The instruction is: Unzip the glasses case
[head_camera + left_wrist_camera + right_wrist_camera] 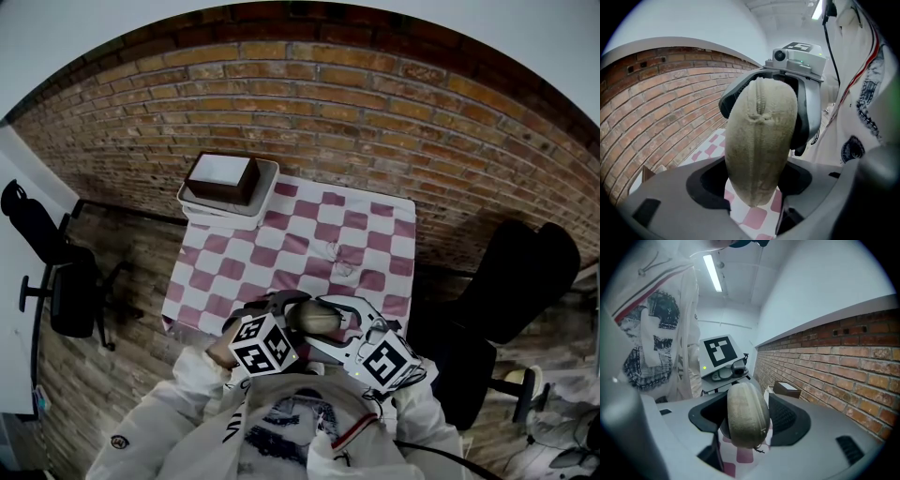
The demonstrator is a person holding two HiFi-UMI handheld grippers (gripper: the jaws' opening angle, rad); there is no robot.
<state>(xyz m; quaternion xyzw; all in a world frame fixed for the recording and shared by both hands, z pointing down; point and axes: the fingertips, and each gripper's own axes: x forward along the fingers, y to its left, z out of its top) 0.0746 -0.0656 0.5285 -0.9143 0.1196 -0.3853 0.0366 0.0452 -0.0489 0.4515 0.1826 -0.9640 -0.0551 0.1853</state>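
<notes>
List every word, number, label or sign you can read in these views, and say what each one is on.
No text reads clearly anywhere.
Left marker cube: black-and-white square pattern, no letters.
Right marker cube: the same kind of pattern, no letters.
Shirt print: dark graphic, any lettering too blurred to read.
Glasses case: plain fabric, no label visible.

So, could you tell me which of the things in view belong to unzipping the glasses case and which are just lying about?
For the job:
glasses case, held in the air
left gripper, clamped on one end
right gripper, jaws either side of the other end

Just lying about:
checked tablecloth
white tray holding a brown box
black chair at left
black chair at right
</notes>
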